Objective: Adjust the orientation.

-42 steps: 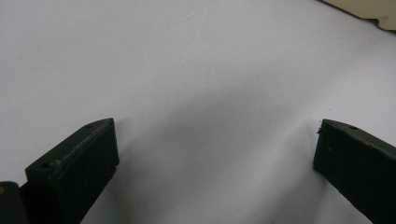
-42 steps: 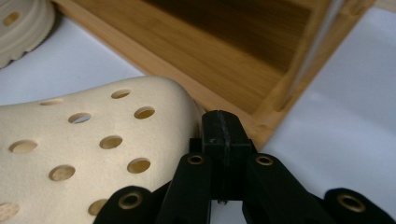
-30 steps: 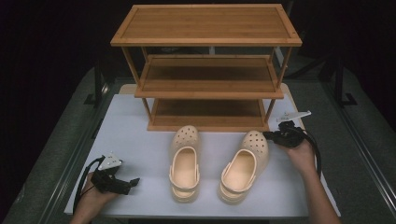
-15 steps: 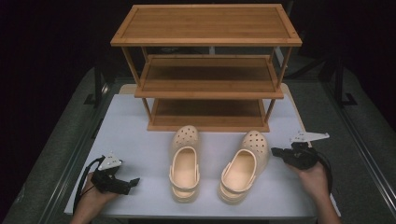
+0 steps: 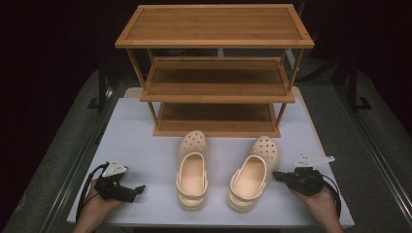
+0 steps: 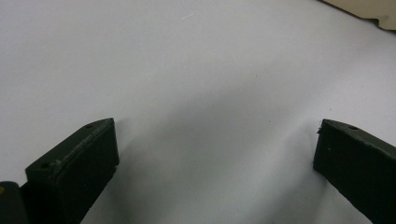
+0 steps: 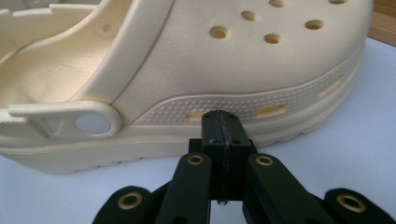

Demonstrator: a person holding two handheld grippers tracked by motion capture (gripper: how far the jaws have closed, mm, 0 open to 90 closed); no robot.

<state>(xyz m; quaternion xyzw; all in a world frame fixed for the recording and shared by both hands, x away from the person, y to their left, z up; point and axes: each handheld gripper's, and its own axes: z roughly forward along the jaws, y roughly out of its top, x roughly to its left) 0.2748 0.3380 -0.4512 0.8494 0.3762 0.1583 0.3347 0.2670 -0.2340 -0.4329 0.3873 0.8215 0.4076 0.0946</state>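
Cream perforated clog (image 7: 196, 70) — strap hinged; sole ridged

Two cream-coloured foam clogs with perforated toes stand upright, sole-down, side by side on the white tabletop. The left clog (image 5: 192, 170) points straight toward the shelf; the right clog (image 5: 253, 171) angles slightly, its toe turned rightward, heel straps nearest the person.

Right clog (image 7: 224, 60): heel and toe tip cut off by the right gripper view's edges.
Left clog (image 6: 369, 8): a mere pale sliver at the left gripper view's top right corner.
Rack (image 5: 216, 73): rear legs hidden behind its shelves.
Forearms: cut off below the bench (image 5: 145, 145).
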